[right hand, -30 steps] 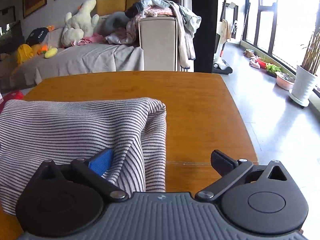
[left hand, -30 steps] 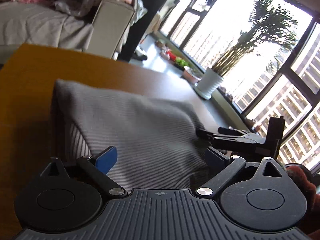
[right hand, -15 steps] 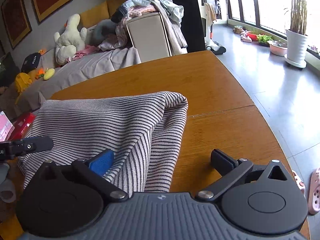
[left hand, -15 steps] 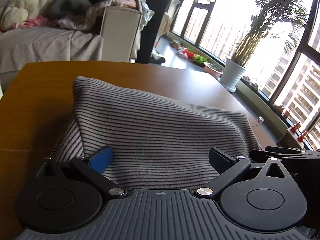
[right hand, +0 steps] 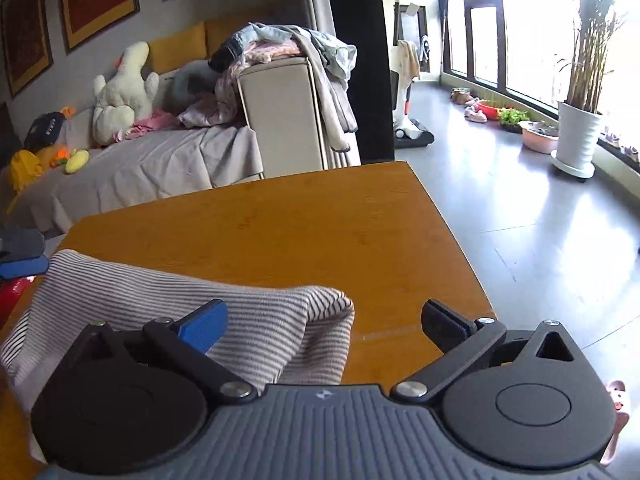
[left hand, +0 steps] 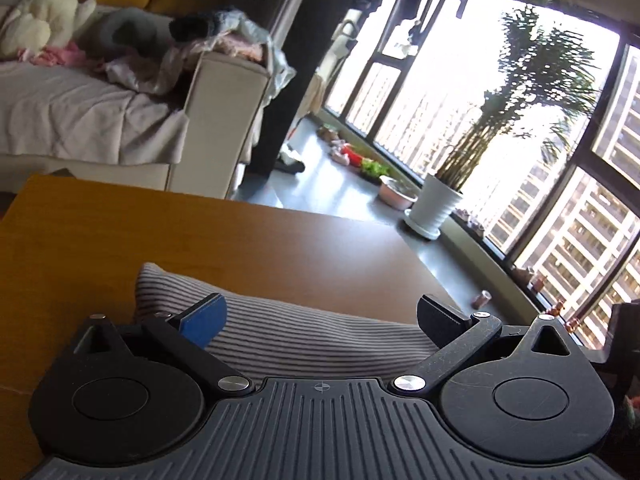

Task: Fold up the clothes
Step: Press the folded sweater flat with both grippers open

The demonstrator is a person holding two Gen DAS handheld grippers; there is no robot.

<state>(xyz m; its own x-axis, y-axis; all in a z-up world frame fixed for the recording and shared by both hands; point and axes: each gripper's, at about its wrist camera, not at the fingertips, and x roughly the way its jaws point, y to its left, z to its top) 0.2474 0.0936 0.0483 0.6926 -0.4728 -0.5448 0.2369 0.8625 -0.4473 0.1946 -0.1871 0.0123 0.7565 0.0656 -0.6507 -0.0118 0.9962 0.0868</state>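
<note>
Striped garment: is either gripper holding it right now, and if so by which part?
Nothing is held. The left gripper and right gripper both stand wide open over the striped garment, which lies on the table.

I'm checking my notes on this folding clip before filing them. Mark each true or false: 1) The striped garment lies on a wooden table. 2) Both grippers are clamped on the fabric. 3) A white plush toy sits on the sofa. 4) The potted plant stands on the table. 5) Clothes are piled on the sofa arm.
1) True: the striped garment lies on the wooden table.
2) False: the left gripper and the right gripper both stand open, pressing nothing.
3) True: white plush toy on the sofa.
4) False: the potted plant stands on the floor by the window.
5) True: clothes pile.
</note>
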